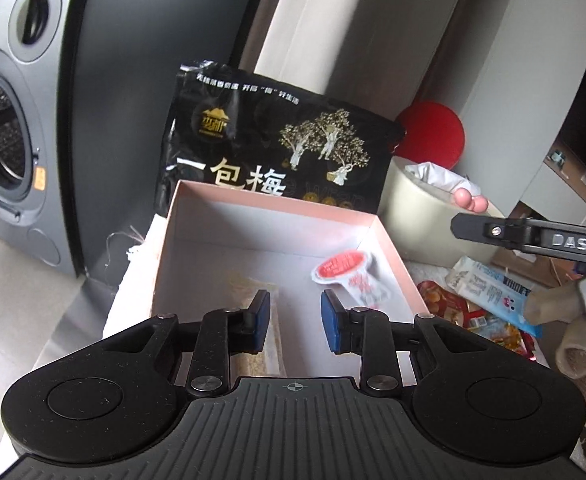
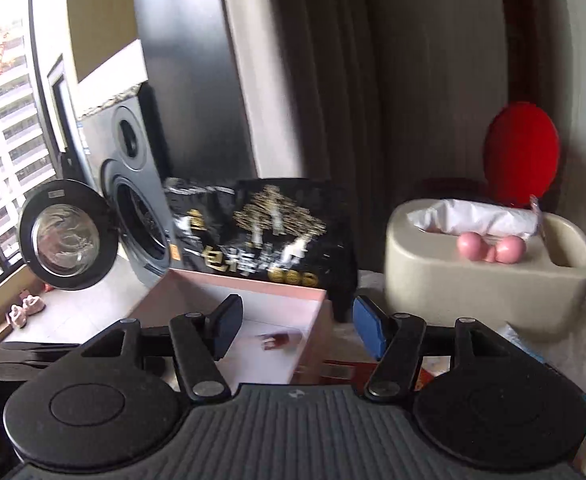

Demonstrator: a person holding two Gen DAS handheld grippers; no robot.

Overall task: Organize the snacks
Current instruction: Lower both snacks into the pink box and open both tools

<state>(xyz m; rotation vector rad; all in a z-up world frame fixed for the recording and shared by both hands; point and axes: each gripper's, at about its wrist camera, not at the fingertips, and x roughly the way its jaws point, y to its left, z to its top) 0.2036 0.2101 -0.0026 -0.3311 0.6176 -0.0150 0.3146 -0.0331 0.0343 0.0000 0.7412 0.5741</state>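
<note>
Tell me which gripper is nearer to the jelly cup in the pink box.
Left. The left gripper hangs over the pink box, the jelly cup just beyond its right finger. The right gripper hangs over the box's right wall, farther off.

Grey washing machine [image 2: 133, 208] at far left, round door [image 2: 67, 236] swung open. Right of it, dark tall panel [image 2: 189, 80], then pale curtain [image 2: 333, 80]. Farther right, beige tissue box [image 2: 489, 276], red disc [image 2: 523, 152] behind.
</note>
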